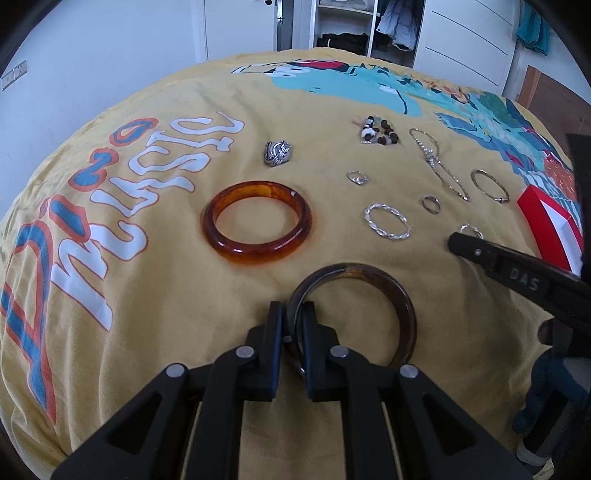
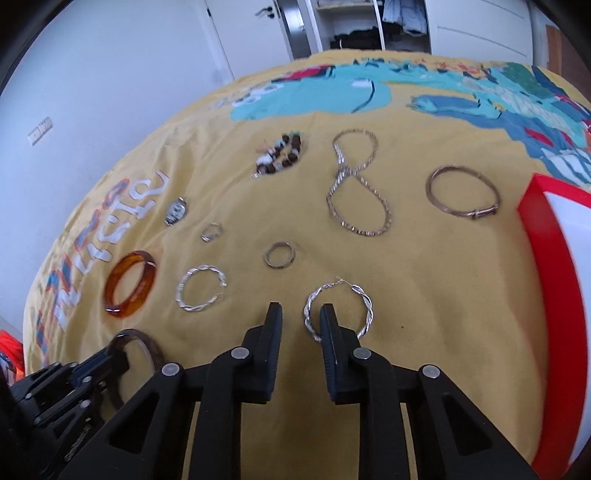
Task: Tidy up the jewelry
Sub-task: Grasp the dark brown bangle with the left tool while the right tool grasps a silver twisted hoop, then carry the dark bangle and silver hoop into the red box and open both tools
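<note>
Jewelry lies spread on a yellow printed bedspread. My left gripper is shut on the rim of a dark brown bangle, which also shows in the right wrist view. An amber bangle lies just beyond it. My right gripper is open; its right finger sits inside a twisted silver hoop earring, its left finger outside the hoop. A second twisted hoop, two small rings, a chain necklace, a thin bracelet and a bead bracelet lie further off.
A red and white box stands at the right edge of the bedspread. A small silver watch-like piece lies behind the amber bangle. Doors and an open wardrobe are behind the bed.
</note>
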`<state>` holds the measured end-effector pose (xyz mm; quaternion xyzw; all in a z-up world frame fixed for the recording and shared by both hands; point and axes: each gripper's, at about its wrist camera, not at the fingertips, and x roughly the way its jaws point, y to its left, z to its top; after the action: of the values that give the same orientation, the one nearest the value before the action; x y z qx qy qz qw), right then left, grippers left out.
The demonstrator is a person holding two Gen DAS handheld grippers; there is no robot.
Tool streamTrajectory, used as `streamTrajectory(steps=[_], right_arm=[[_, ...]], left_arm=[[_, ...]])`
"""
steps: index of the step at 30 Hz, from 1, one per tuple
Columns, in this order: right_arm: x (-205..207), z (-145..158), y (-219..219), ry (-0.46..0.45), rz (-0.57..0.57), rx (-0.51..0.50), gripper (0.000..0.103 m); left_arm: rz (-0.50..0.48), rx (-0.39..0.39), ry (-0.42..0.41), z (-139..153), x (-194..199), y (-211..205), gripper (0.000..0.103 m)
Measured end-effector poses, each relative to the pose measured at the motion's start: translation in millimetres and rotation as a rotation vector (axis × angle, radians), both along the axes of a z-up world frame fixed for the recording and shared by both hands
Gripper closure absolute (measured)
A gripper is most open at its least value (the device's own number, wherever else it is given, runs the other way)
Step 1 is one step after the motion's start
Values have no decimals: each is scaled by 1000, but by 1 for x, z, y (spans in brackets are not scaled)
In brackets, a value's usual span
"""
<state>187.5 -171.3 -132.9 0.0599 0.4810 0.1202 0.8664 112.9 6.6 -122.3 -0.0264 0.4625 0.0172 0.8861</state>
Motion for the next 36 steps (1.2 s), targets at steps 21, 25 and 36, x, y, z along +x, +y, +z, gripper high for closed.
streamTrajectory(steps=[21,25,36], right_arm=[[-47,74,-29,-137,20,95,98],[-59,97,-63,-169,-18,79,98],[-74,111,-180,-176,-164,-20,98]], left_arm=[[-29,37,-86,46,-13,-23,95],[-70,48,-118,65,-14,-47,95],[-268,17,-184,101,3,-159,95]])
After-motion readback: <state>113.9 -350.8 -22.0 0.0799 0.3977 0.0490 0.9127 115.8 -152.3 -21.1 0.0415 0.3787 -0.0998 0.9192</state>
